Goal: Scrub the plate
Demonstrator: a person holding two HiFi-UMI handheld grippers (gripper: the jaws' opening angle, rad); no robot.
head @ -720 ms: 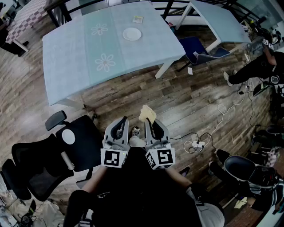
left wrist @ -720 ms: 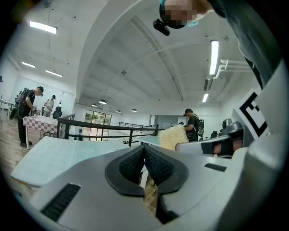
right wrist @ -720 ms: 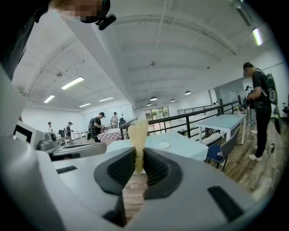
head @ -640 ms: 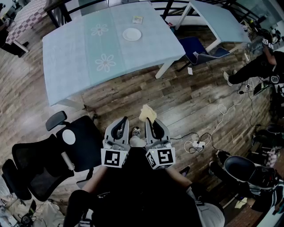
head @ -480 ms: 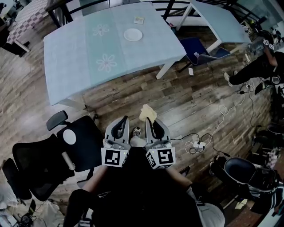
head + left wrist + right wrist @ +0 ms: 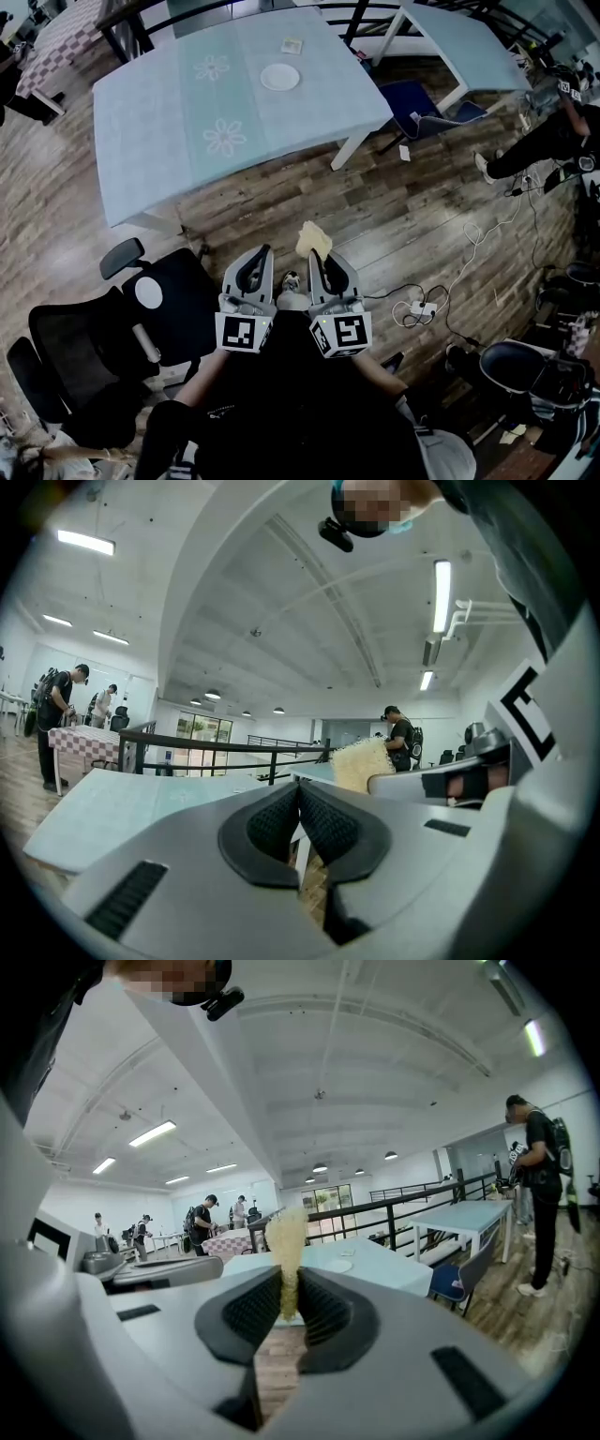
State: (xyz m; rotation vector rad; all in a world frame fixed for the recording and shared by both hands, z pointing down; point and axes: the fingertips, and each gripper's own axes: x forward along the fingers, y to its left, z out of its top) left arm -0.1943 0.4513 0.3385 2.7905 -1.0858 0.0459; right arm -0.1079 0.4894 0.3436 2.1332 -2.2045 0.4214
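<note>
A small white plate lies on the far part of a pale blue table; it also shows small in the right gripper view as the plate. My right gripper is shut on a yellow scrub sponge, which sticks up between its jaws as the sponge. My left gripper is beside it, shut with nothing in it; the sponge shows to its right. Both grippers are held close to my body, well short of the table.
A black office chair stands at my left. A blue chair and a second pale table are at the far right. Cables and a power strip lie on the wood floor. A paper slip lies behind the plate. People stand around.
The view has shifted slightly; the table and plate sit a little lower in frame. Both grippers hold the same pose with the sponge still gripped.
</note>
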